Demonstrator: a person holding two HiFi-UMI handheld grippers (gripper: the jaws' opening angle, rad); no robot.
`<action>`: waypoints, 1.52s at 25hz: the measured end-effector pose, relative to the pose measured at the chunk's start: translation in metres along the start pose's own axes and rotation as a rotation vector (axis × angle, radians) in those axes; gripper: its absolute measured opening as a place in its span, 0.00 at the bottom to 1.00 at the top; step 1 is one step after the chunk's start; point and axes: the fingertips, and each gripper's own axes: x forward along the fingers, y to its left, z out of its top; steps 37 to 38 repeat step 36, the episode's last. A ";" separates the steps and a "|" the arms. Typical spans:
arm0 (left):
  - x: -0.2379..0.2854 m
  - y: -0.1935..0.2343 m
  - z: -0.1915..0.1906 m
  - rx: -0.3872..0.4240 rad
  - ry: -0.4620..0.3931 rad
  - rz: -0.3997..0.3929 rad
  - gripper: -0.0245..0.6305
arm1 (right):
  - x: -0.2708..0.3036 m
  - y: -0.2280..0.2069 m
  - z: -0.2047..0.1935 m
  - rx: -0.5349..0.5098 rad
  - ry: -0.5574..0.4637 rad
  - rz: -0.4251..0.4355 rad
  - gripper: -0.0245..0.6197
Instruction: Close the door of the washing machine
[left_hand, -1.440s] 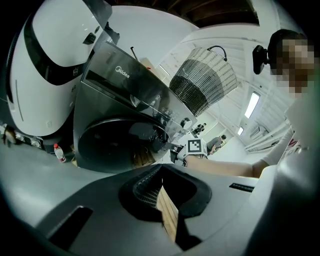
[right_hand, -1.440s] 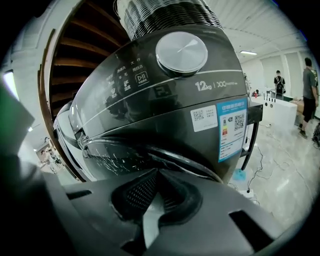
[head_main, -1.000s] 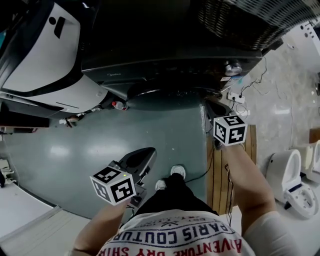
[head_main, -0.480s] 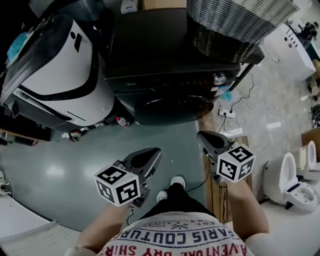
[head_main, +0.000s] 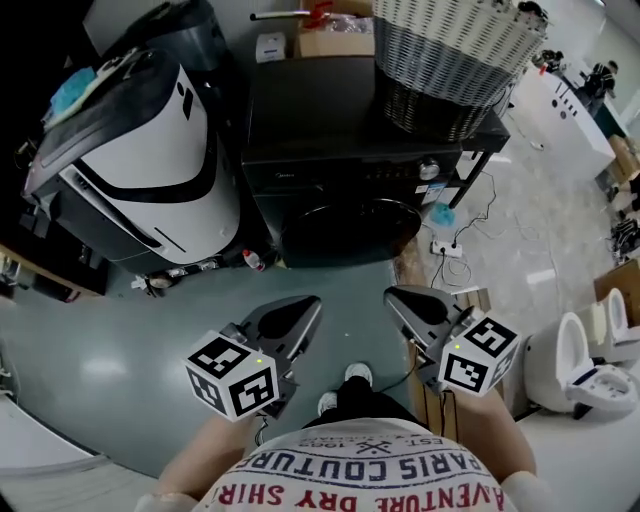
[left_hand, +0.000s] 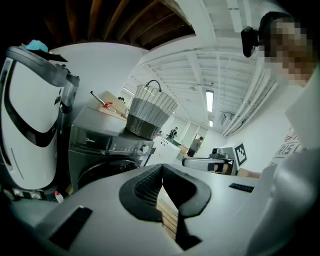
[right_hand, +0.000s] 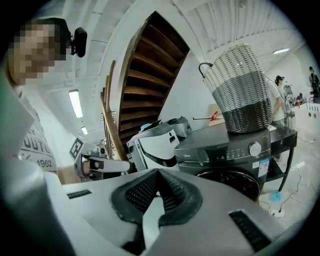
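Note:
The black front-loading washing machine (head_main: 340, 165) stands ahead of me, and its round door (head_main: 350, 232) lies flush with the front. A wicker basket (head_main: 450, 60) sits on its top. My left gripper (head_main: 303, 312) and right gripper (head_main: 398, 298) hover side by side above the grey floor, well short of the machine and pointing toward it. Both are shut with nothing between the jaws. In the left gripper view the pads meet at the tip (left_hand: 161, 168), with the washing machine (left_hand: 107, 150) beyond. In the right gripper view the gripper (right_hand: 159, 173) is shut too, and the door (right_hand: 235, 182) shows behind it.
A large white-and-black appliance (head_main: 150, 160) stands left of the washer, with a small bottle (head_main: 255, 262) at its foot. Cables and a power strip (head_main: 445, 248) lie to the right, near wooden boards (head_main: 428, 400). A toilet (head_main: 590, 370) is far right. My feet (head_main: 345, 385) are below.
Both grippers have pulled back from the washer toward my body and risen. The right one has left the spot beside the door. The head view has tilted up, showing the washer's top and basket.

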 end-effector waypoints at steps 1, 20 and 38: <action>-0.006 -0.004 0.001 0.011 -0.006 -0.001 0.07 | -0.003 0.008 0.000 -0.009 -0.002 0.004 0.07; -0.049 -0.026 -0.009 0.070 -0.039 -0.012 0.07 | -0.012 0.064 -0.008 -0.041 -0.017 0.039 0.07; -0.050 -0.019 -0.029 0.030 -0.032 -0.020 0.07 | -0.011 0.065 -0.035 0.000 0.001 0.019 0.07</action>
